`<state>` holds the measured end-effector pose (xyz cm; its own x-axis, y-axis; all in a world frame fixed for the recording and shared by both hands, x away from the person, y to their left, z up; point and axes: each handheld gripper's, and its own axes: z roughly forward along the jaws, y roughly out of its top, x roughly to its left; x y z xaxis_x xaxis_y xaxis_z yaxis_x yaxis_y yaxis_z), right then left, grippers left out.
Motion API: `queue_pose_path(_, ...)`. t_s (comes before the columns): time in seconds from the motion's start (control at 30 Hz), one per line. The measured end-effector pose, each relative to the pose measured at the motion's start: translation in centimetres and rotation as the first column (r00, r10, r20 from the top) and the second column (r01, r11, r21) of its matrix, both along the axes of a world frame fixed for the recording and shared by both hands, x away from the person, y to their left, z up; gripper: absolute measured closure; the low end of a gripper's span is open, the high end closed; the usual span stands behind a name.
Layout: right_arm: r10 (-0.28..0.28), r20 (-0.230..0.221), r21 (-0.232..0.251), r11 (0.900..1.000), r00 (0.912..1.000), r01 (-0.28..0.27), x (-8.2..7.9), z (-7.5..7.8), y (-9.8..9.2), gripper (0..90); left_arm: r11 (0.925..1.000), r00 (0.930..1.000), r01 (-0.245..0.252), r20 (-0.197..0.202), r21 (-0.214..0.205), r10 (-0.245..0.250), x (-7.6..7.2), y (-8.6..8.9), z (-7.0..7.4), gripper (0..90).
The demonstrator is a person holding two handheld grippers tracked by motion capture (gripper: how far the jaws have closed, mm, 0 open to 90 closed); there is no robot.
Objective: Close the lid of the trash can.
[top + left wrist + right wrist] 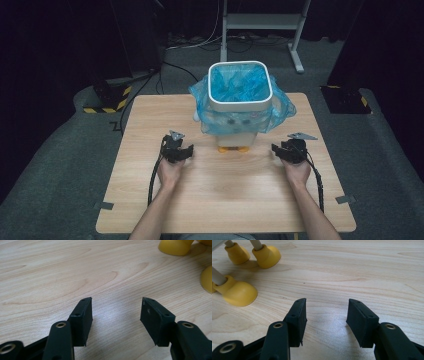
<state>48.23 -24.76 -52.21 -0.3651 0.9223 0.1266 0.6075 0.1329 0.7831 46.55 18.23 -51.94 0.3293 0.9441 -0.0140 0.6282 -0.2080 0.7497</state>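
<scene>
Bin [240, 107], white with a blue bag [239, 84] lining it and spilling over its rim, stands on small yellow feet [237, 292] at the far middle of the wooden table [220, 195]. Left tool [178, 149] rests near the bin's left side, right tool [290, 148] near its right side. Both have their jaws apart with nothing between them, just above bare wood.
</scene>
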Motion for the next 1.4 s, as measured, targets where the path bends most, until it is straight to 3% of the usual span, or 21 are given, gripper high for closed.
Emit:
queue_pose_path(0.4,-0.01,-0.008,-0.051,0.9987,0.9999,0.01,0.16,-0.06,0.14,48.8,0.9998,0.9999,-0.017,-0.001,0.01,0.017,0.31,0.13,-0.49,42.4)
queue_pose_path(0.6,-0.005,0.0,-0.115,0.9933,1.0,0.004,0.21,-0.11,0.55,45.6,0.9998,0.9999,-0.013,0.004,0.012,0.013,0.36,0.08,-0.54,41.8)
queue_pose_path(0.67,-0.002,0.008,-0.158,0.9875,1.0,0.003,0.22,-0.11,0.82,42.9,0.9998,0.9999,-0.014,0.009,0.011,0.014,0.39,0.09,-0.61,40.8)
queue_pose_path(0.97,-0.02,0.0,-0.154,0.9879,0.9998,0.019,0.29,-0.14,0.62,36.3,0.9997,0.9998,-0.02,0.007,0.01,0.02,0.48,0.1,-0.66,36.8)
queue_pose_path(1.4,-0.035,0.001,-0.158,0.9868,0.9994,0.035,0.19,-0.16,0.57,34.4,0.9994,0.9994,-0.033,0.004,0.007,0.033,0.53,0.12,-0.69,31.9)
